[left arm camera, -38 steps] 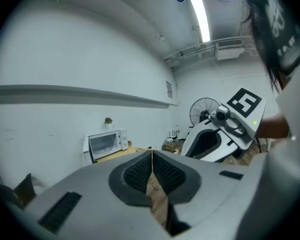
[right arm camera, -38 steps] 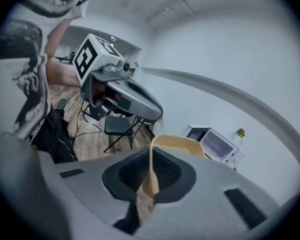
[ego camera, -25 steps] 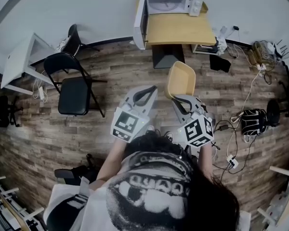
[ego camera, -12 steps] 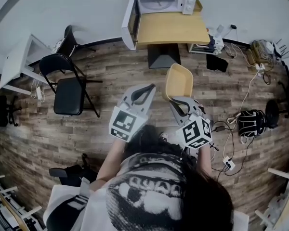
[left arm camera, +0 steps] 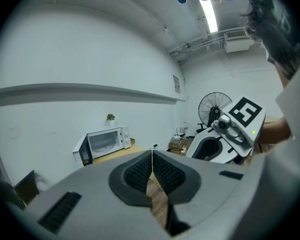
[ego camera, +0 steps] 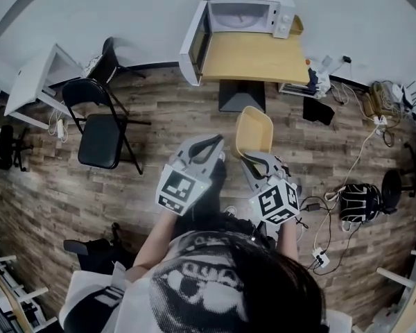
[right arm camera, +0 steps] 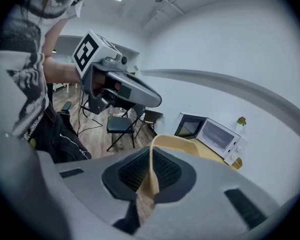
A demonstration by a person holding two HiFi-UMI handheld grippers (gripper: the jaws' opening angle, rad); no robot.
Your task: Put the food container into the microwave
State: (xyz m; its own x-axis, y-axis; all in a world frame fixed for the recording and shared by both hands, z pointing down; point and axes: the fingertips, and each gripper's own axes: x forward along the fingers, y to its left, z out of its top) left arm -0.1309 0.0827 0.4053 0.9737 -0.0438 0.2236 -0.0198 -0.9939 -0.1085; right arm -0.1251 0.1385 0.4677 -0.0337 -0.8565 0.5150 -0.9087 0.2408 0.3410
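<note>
Food container point(ego camera: 255, 132): rim pinched in right gripper point(ego camera: 255, 158), long axis toward 12 o'clock.
Microwave point(ego camera: 244, 16): door open, 12 o'clock, well apart.
Left gripper point(ego camera: 208, 143): pressed together, empty, at container's 9 o'clock.

Food container point(ego camera: 255, 130) in right tongs point(ego camera: 247, 155)

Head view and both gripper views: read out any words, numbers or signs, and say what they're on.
No text reads legibly in any view.
Left gripper cube and right gripper cube: square coded patterns, no letters.
Microwave panel: markings too small.
Person's shirt print: too blurred.
Food container: plain, no label.
</note>
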